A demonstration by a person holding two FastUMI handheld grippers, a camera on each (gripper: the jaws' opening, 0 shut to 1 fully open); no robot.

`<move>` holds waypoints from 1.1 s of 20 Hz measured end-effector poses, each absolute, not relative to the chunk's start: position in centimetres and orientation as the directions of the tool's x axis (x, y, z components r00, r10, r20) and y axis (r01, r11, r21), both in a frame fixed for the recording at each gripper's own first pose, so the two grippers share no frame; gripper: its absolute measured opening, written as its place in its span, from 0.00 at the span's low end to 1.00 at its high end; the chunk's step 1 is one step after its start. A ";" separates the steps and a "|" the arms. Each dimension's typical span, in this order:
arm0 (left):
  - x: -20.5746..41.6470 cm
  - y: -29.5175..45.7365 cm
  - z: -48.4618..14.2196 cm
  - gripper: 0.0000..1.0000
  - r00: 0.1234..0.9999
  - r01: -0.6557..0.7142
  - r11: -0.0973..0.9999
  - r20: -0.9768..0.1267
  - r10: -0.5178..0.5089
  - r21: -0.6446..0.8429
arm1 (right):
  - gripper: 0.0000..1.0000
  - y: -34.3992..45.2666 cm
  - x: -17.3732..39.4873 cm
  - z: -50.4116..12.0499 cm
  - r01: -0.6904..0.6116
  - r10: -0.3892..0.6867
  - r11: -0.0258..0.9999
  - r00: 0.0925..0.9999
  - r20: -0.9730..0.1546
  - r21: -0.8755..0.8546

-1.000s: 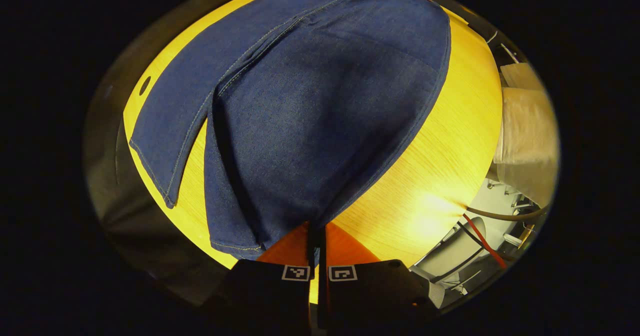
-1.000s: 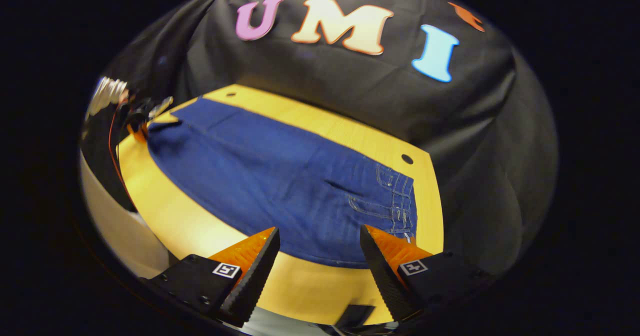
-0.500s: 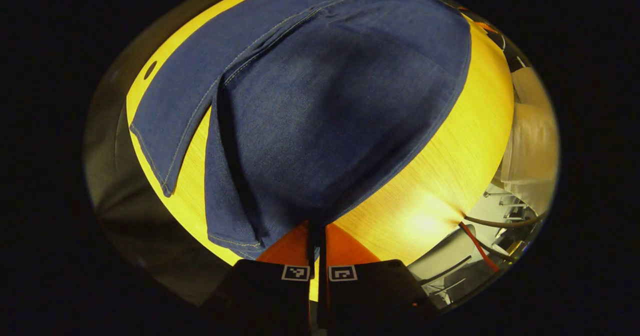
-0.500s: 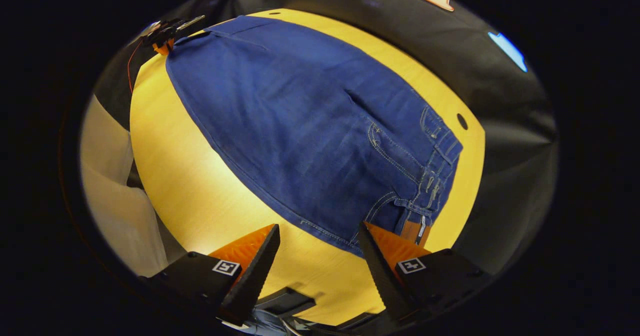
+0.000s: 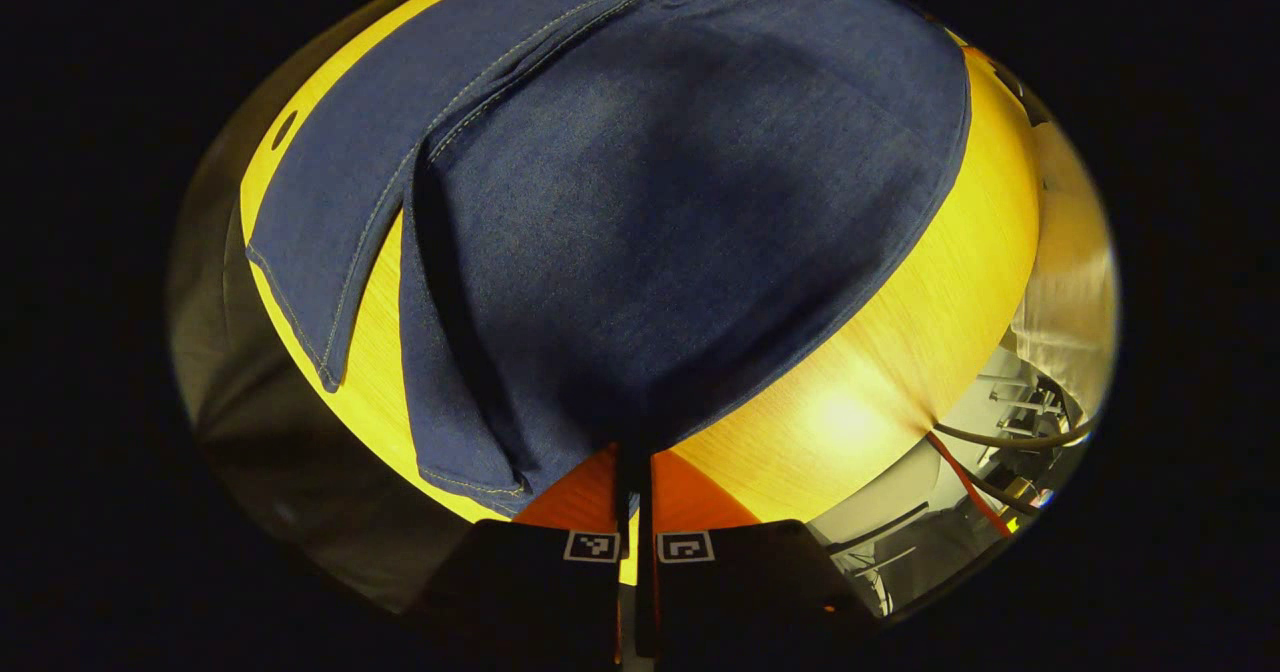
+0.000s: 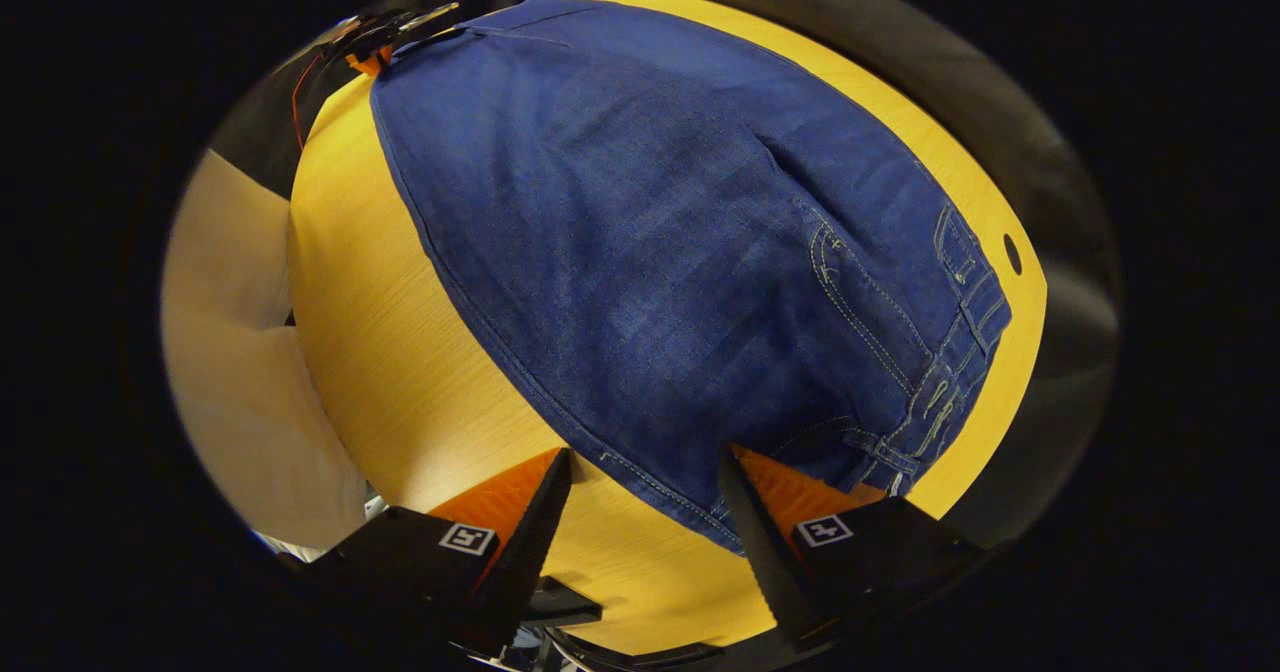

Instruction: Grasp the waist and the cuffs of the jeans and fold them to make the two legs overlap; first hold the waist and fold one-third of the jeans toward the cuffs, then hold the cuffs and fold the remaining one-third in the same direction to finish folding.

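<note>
In the left gripper view the left gripper [image 5: 633, 472] is clamped on the near corner of a trouser cuff, the denim rising out of the closed fingers and spreading up the frame; the jeans [image 5: 640, 192] lie along the yellow table [image 5: 900, 352], and the second leg [image 5: 330, 242] sits off to one side, its hem apart from the held one, so the legs do not yet overlap. Judged from this, the pinch should stay firm and level while the other end is caught, or the near leg will skew. In the right gripper view the right gripper [image 6: 645, 497] stands with its fingers spread wide, holding nothing, just over the near edge of the jeans beside the waist [image 6: 950, 372]; one finger sits over the denim near the waistband corner, the other over bare table. It looks best to lower straight down and close on the waistband corner with both layers between the fingers before lifting in step with the cuff end.
</note>
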State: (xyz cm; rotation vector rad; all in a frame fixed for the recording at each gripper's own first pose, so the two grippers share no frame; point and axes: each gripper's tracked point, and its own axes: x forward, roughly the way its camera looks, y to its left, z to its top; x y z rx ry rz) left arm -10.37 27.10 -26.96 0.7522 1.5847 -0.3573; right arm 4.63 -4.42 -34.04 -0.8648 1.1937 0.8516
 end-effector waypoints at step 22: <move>-10.3 27.0 -27.4 0.00 0.050 0.652 0.737 -0.980 0.191 0.177 | 0.06 -4.7 6.4 -33.1 -0.582 0.033 0.773 0.434 -0.900 -0.252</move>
